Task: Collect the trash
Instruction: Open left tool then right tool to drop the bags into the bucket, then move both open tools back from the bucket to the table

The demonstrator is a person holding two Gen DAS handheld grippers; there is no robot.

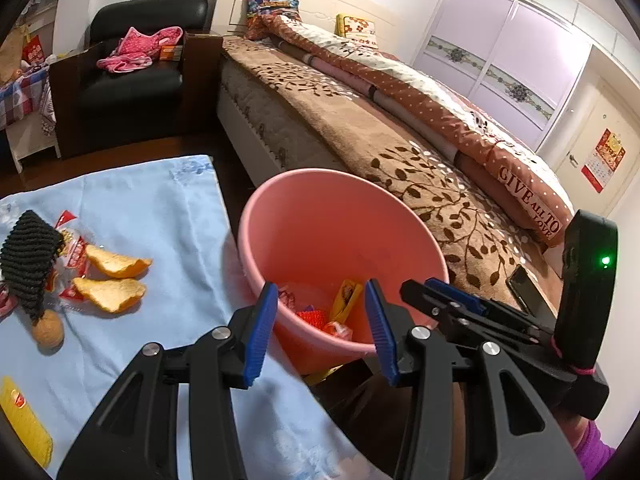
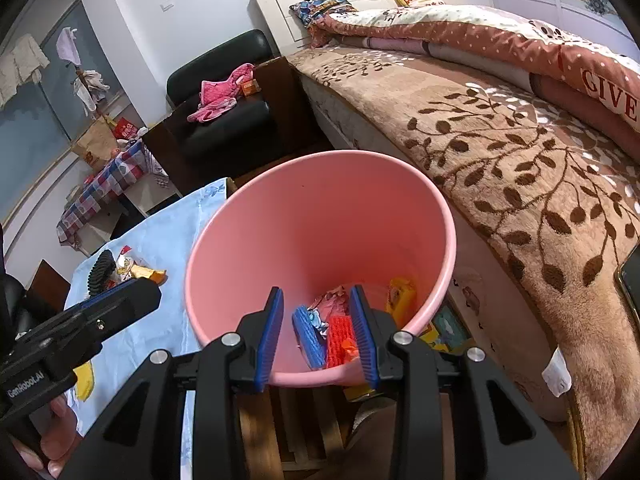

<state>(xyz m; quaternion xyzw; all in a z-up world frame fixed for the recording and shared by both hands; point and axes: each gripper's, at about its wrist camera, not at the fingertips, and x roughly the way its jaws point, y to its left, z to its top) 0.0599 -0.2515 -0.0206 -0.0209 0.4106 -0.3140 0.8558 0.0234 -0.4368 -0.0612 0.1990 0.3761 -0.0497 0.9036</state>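
A pink bucket (image 1: 320,220) stands between the blue-clothed table (image 1: 160,220) and the bed; it also shows in the right wrist view (image 2: 320,220). Inside lie a yellow wrapper (image 1: 346,298), red mesh (image 2: 340,338), a blue piece (image 2: 308,336) and other wrappers. My left gripper (image 1: 322,328) is open and empty over the bucket's near rim. My right gripper (image 2: 320,330) is open and empty above the bucket. On the cloth lie two orange peels (image 1: 114,276), a red-and-clear wrapper (image 1: 74,254), a black knitted item (image 1: 28,256) and a yellow packet (image 1: 24,420).
A bed with a brown leaf blanket (image 1: 400,152) runs along the right; a phone (image 1: 528,288) lies on it. A black armchair (image 1: 136,76) with pink clothes stands behind the table. A small brown ball (image 1: 48,330) lies on the cloth.
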